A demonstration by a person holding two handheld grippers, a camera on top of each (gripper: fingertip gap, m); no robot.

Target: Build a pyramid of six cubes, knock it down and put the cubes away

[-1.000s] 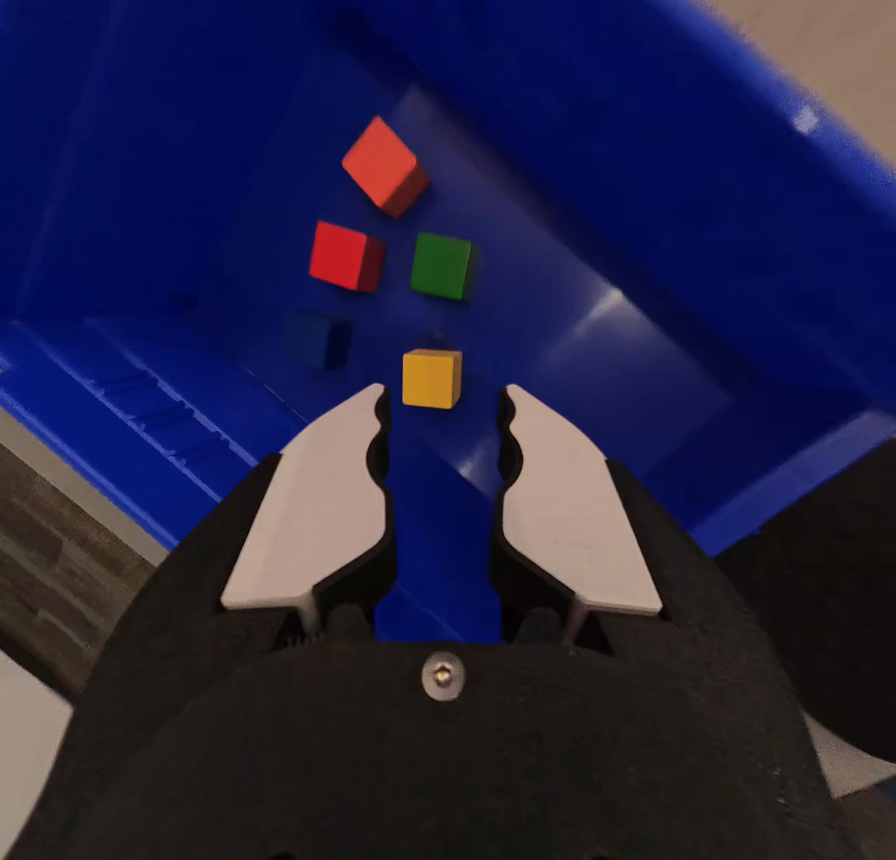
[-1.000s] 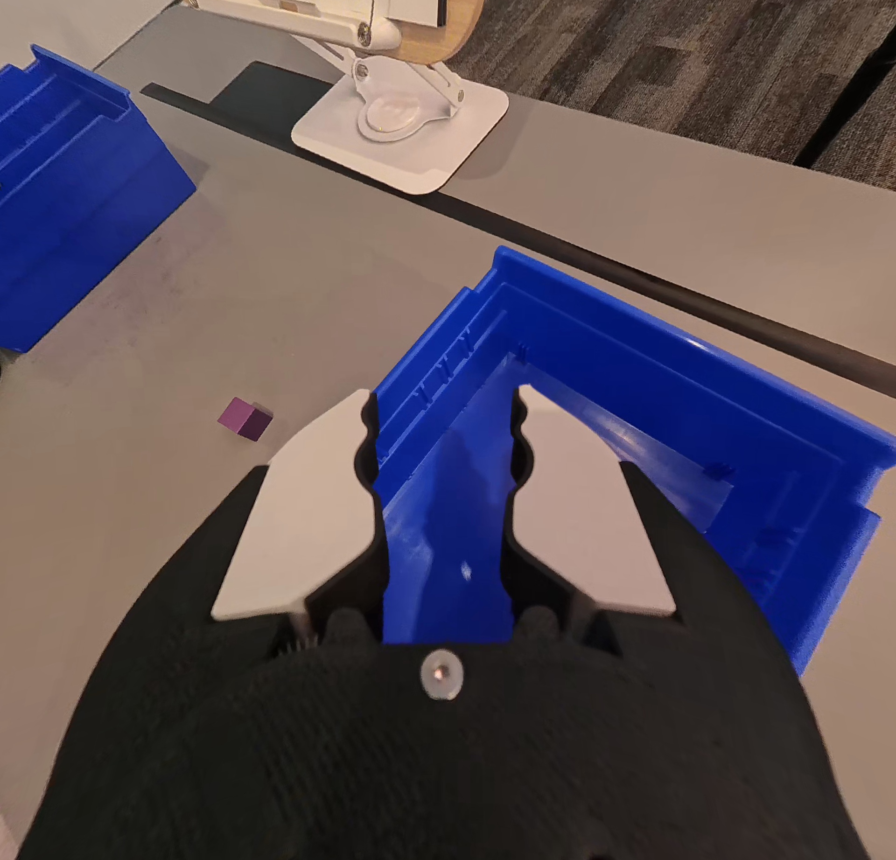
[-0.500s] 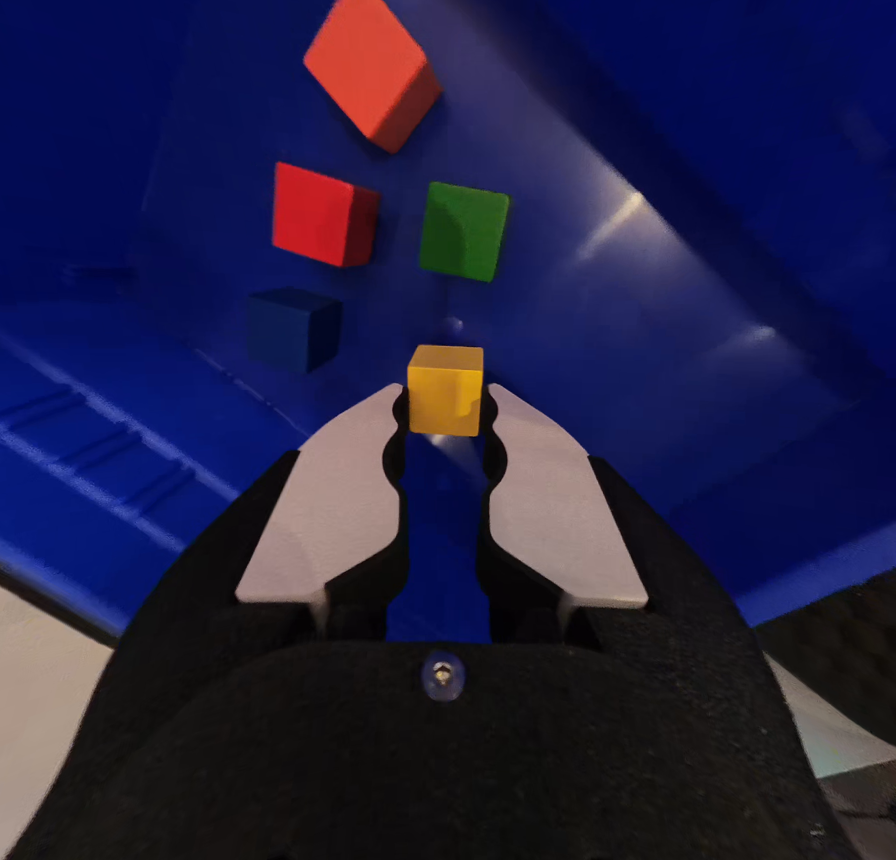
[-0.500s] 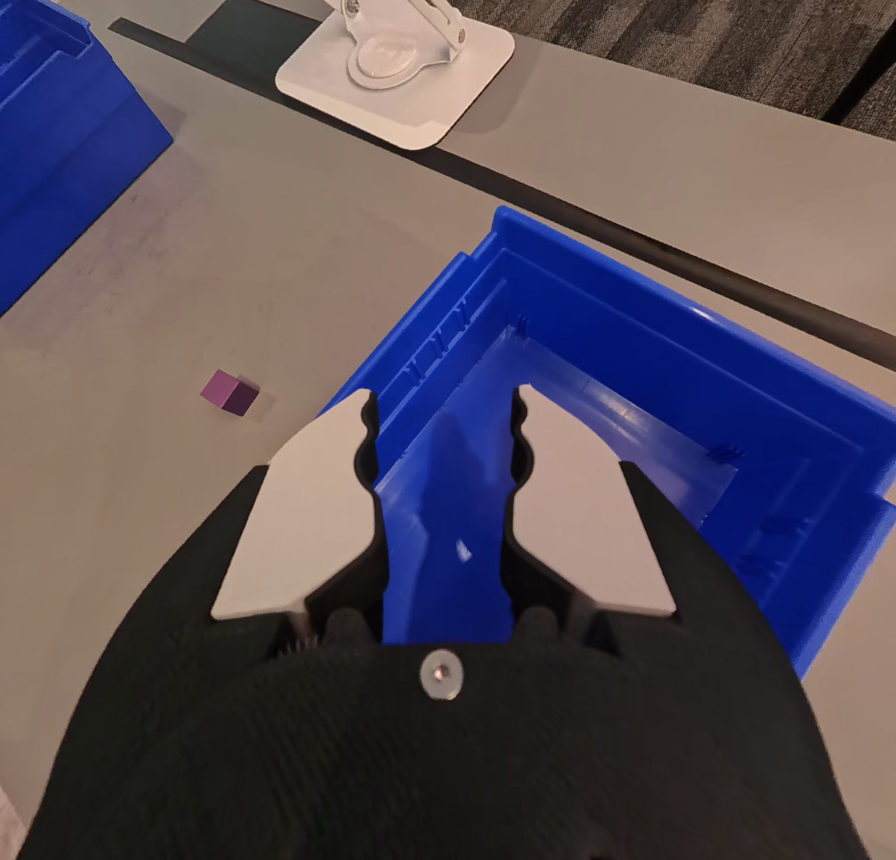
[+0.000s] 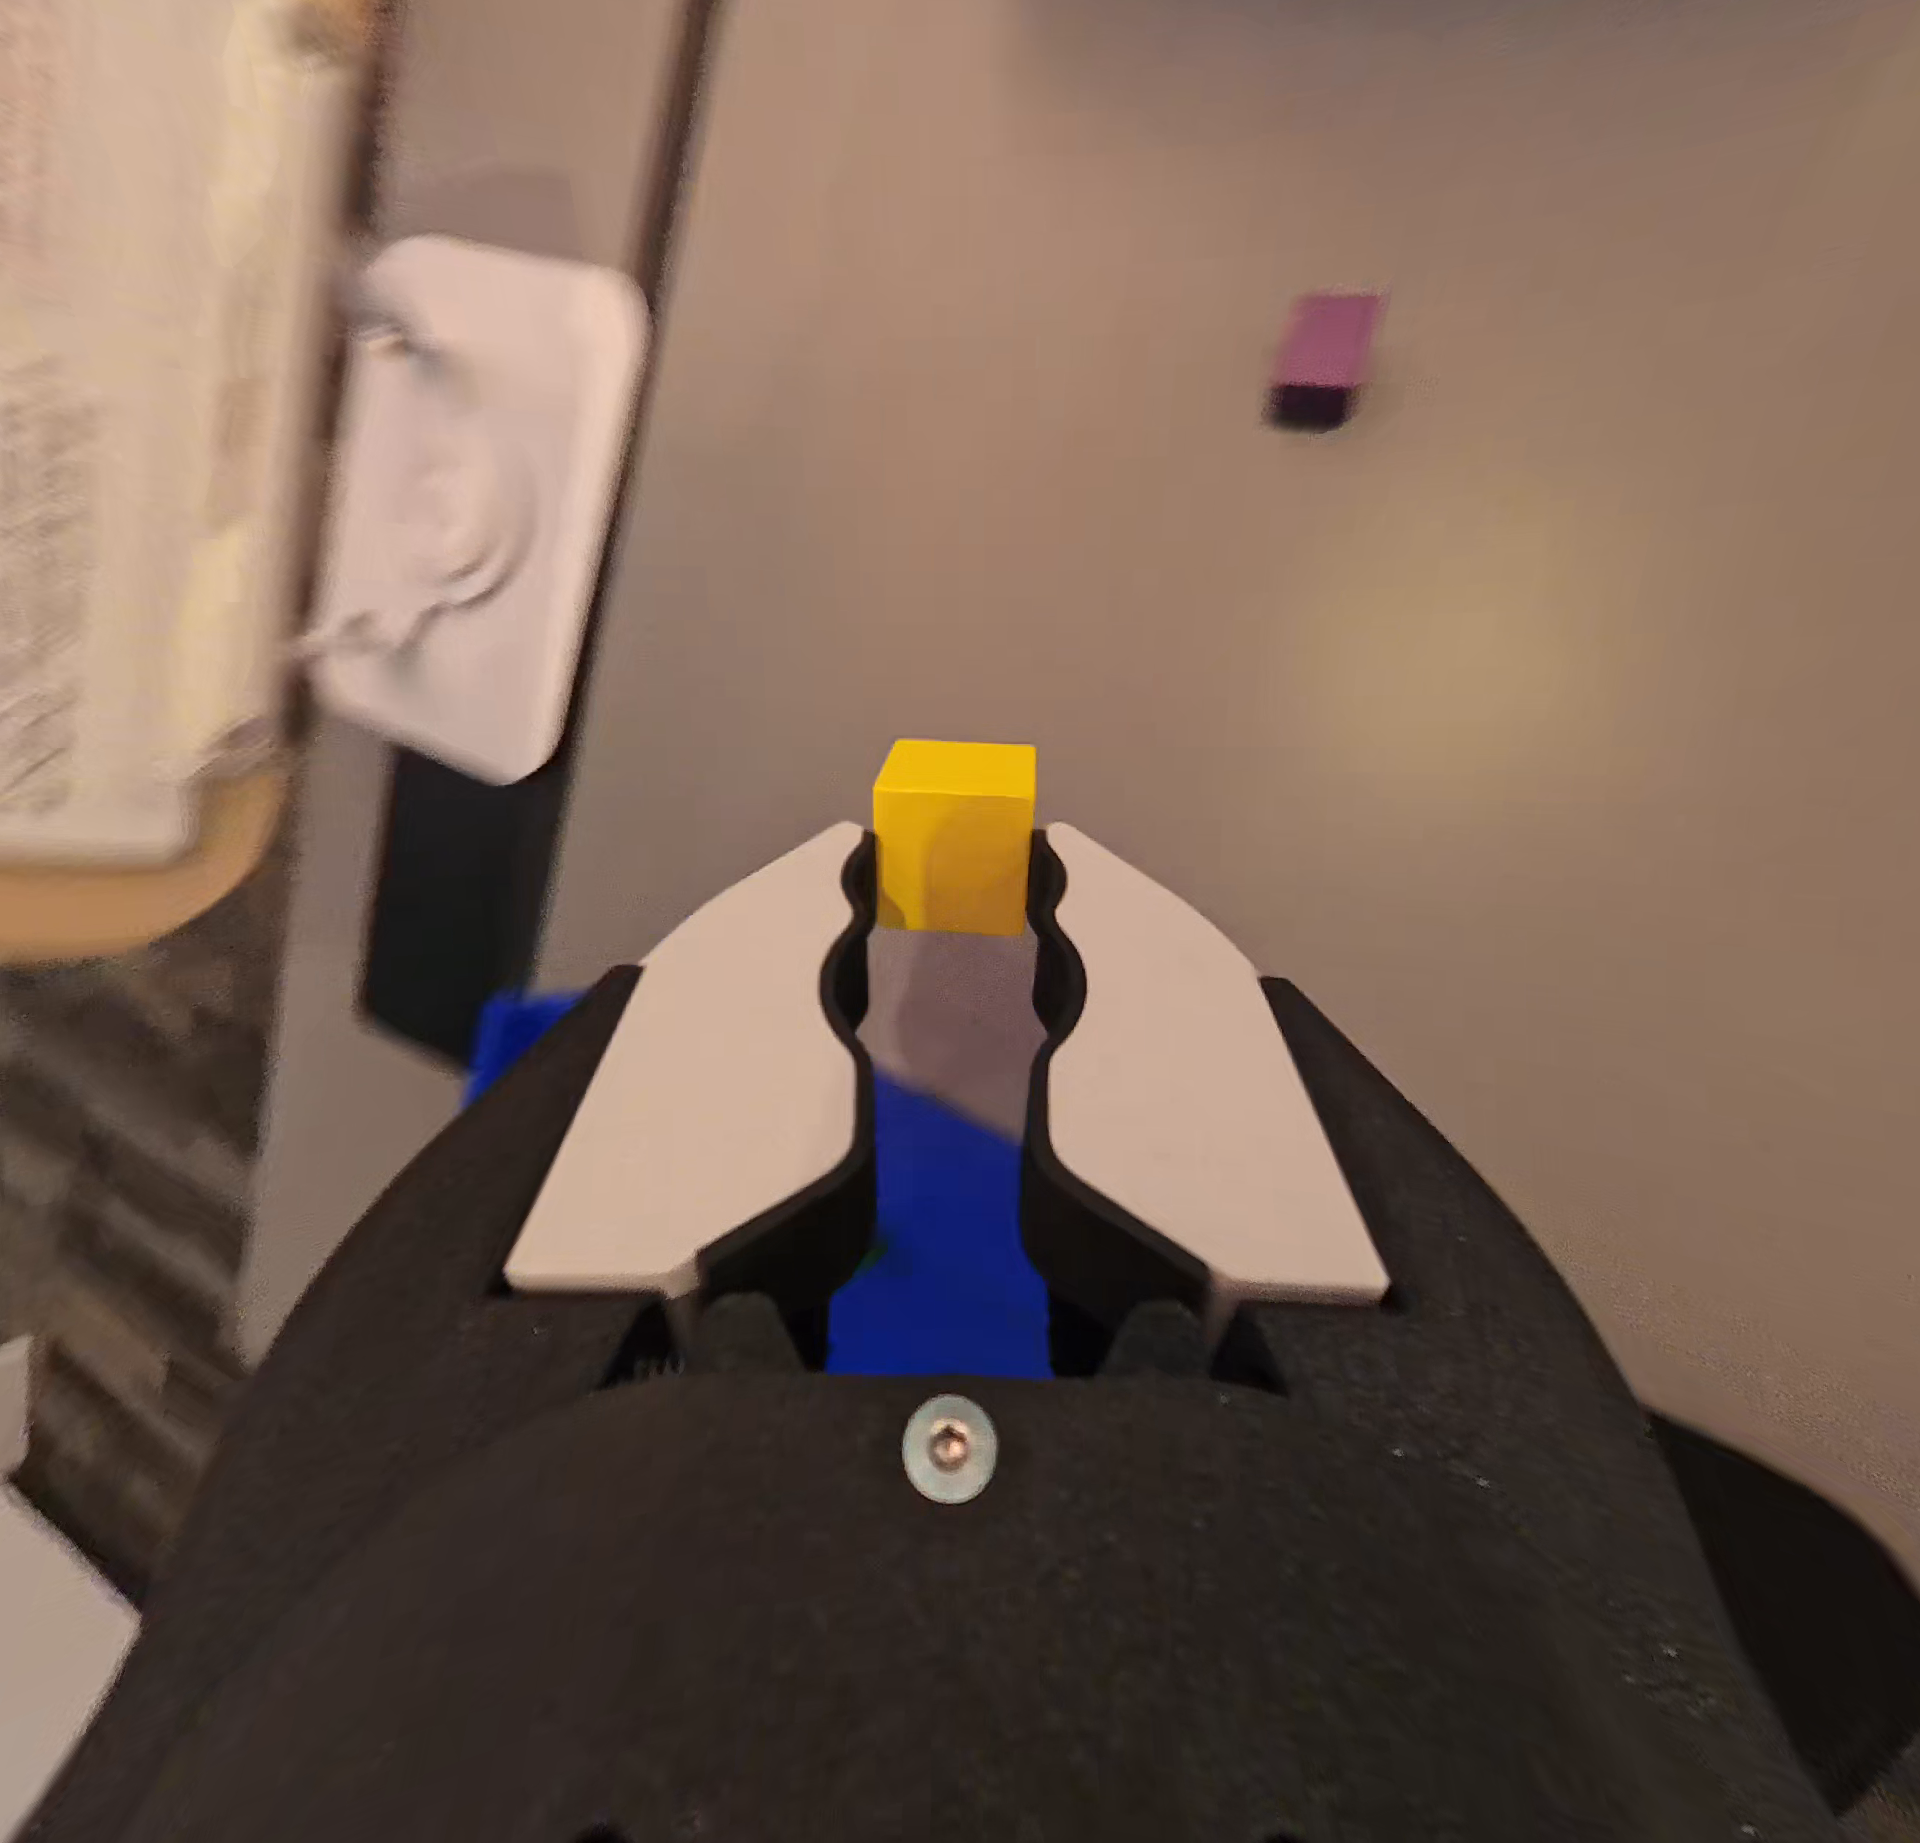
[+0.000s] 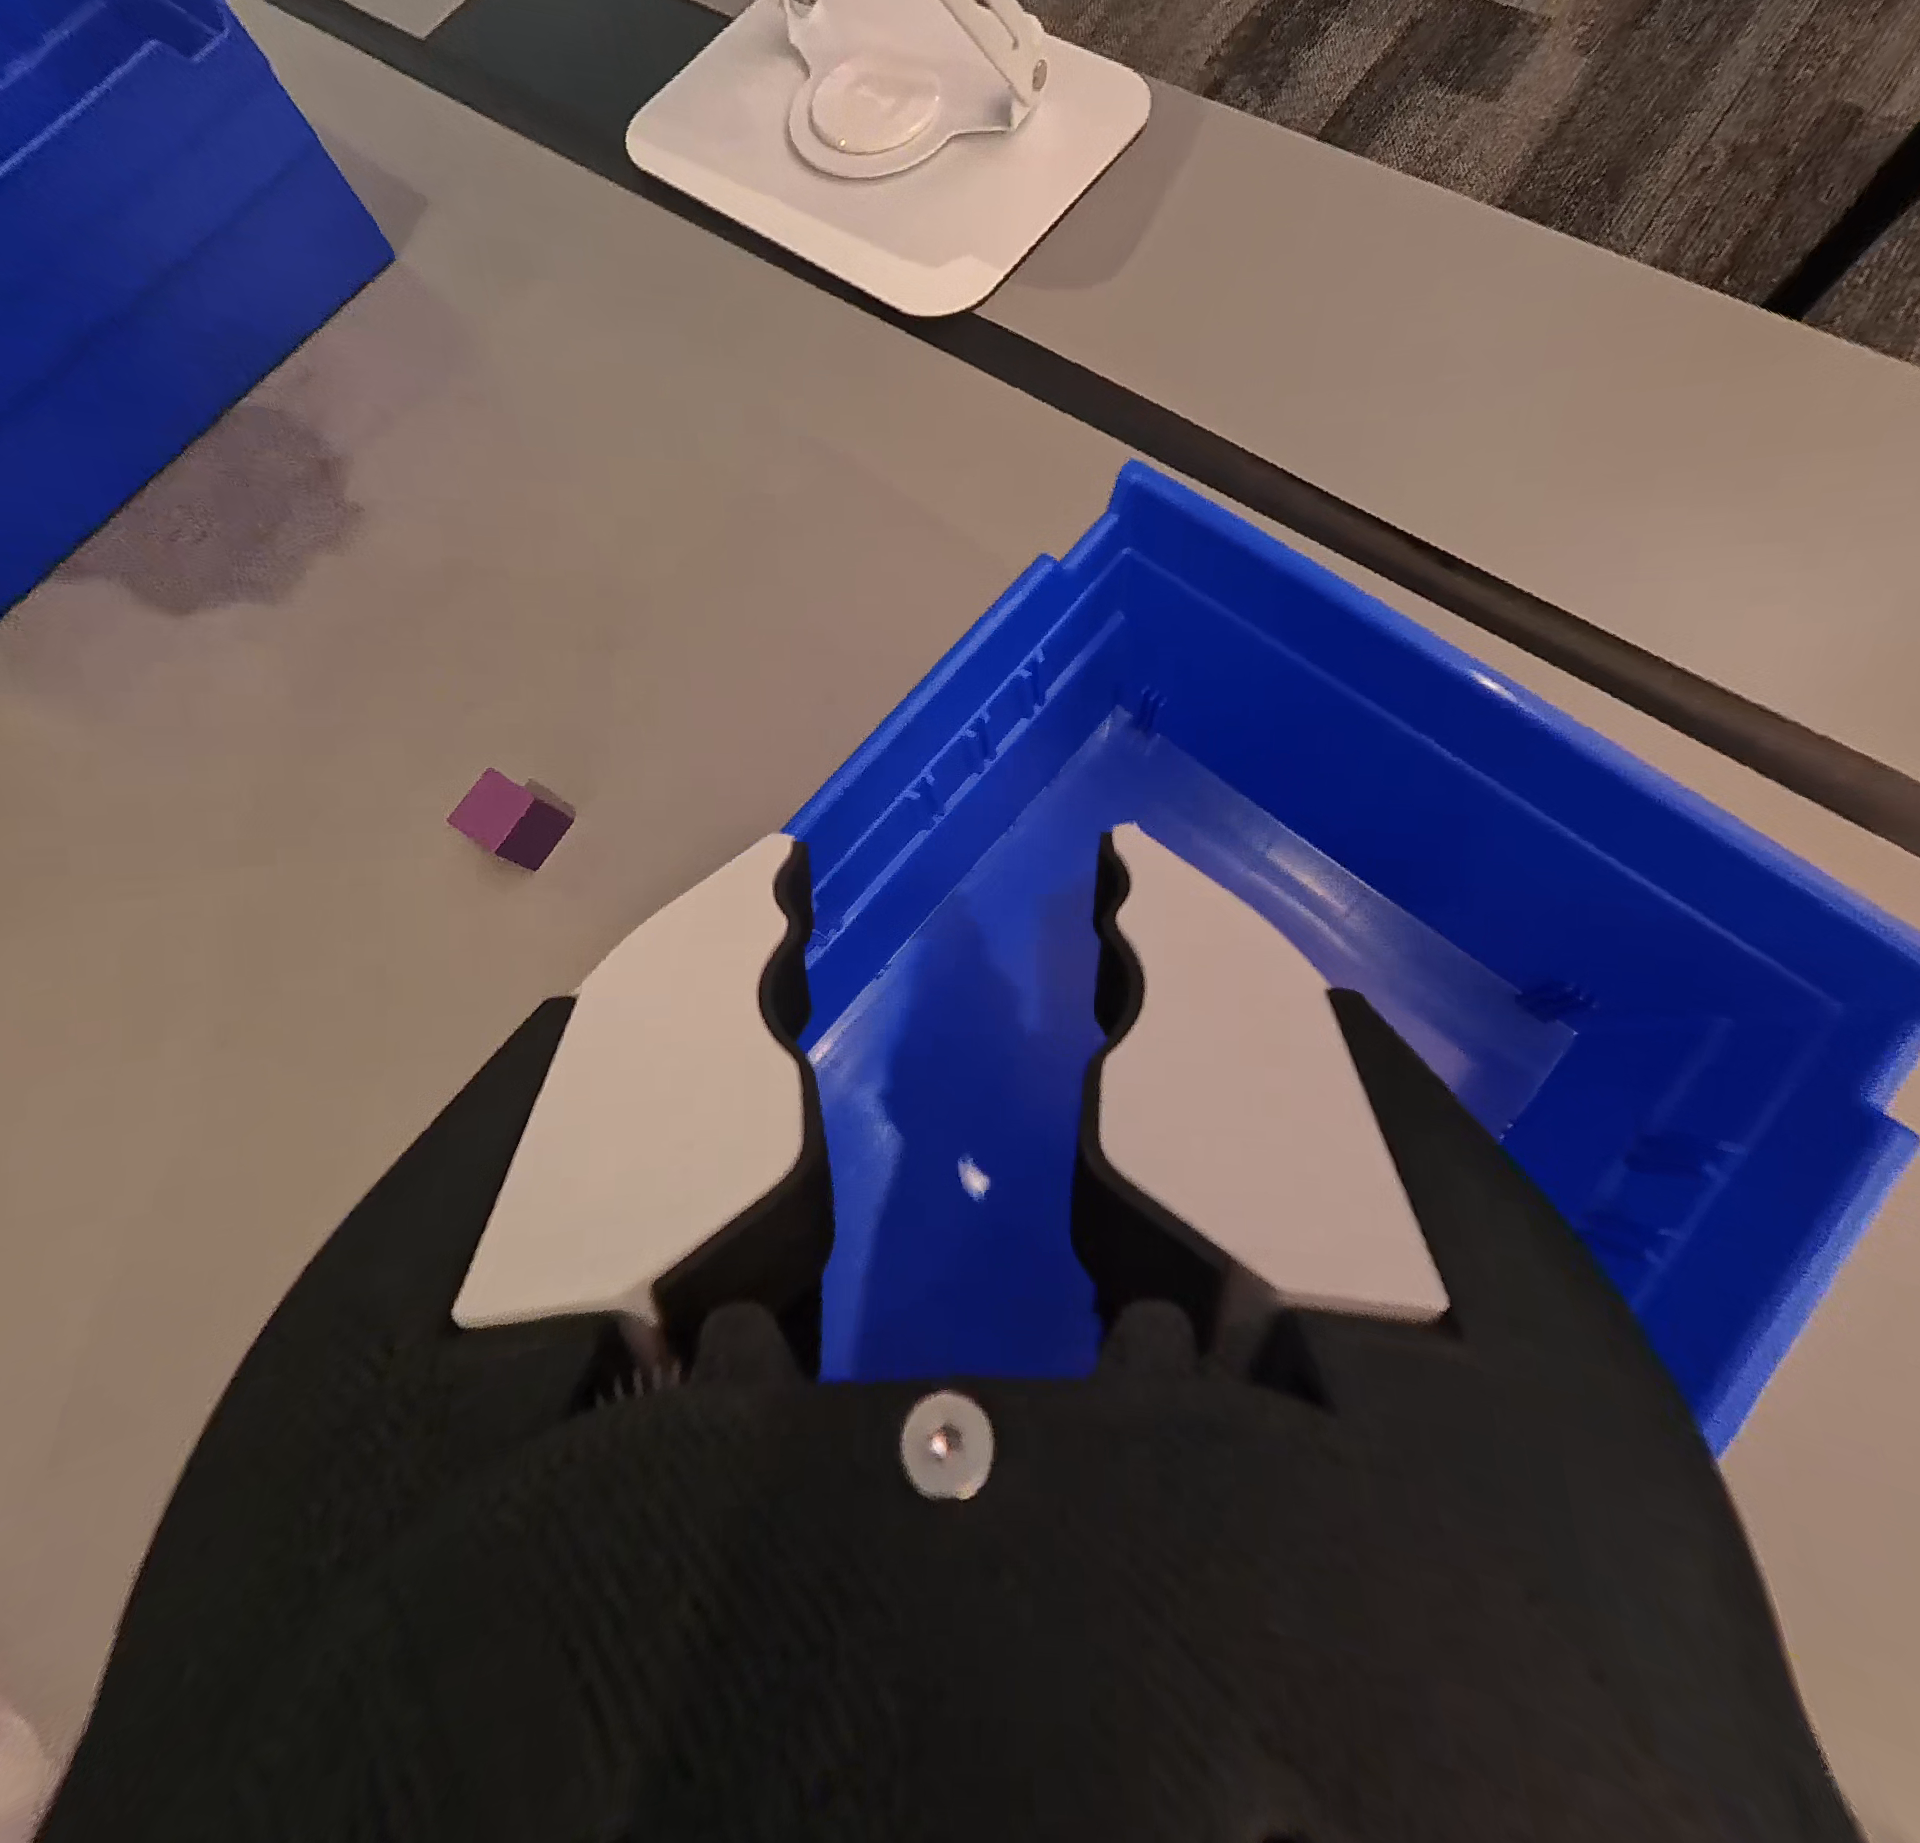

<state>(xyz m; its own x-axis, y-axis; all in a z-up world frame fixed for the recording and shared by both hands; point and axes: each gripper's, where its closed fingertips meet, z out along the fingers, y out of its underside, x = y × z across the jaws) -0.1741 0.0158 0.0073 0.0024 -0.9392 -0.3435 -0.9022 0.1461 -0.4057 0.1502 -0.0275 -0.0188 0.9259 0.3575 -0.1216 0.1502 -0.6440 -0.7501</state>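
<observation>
My left gripper (image 5: 954,839) is shut on a yellow cube (image 5: 954,837) and holds it in the air above the grey table (image 5: 1455,754). A purple cube (image 5: 1325,359) lies alone on the table ahead and to the right; it also shows in the right wrist view (image 6: 511,819). A bit of the blue bin (image 5: 935,1263) shows between my left fingers. My right gripper (image 6: 951,853) is open and empty, hanging over the near corner of a second blue bin (image 6: 1403,754), which looks empty inside. The other cubes are out of view.
A white stand (image 6: 894,146) with a wooden-edged board stands at the table's far edge; it is blurred at the left in the left wrist view (image 5: 468,505). The other blue bin (image 6: 135,235) sits at far left. A dark strip (image 6: 1351,505) runs across the table. The grippers' ends are close to 35 centimeters from one another.
My left gripper closed on the yellow cube inside the bin, lifted it out and swung over the table toward the purple cube. My right gripper stayed open over its bin, drifting slightly.
</observation>
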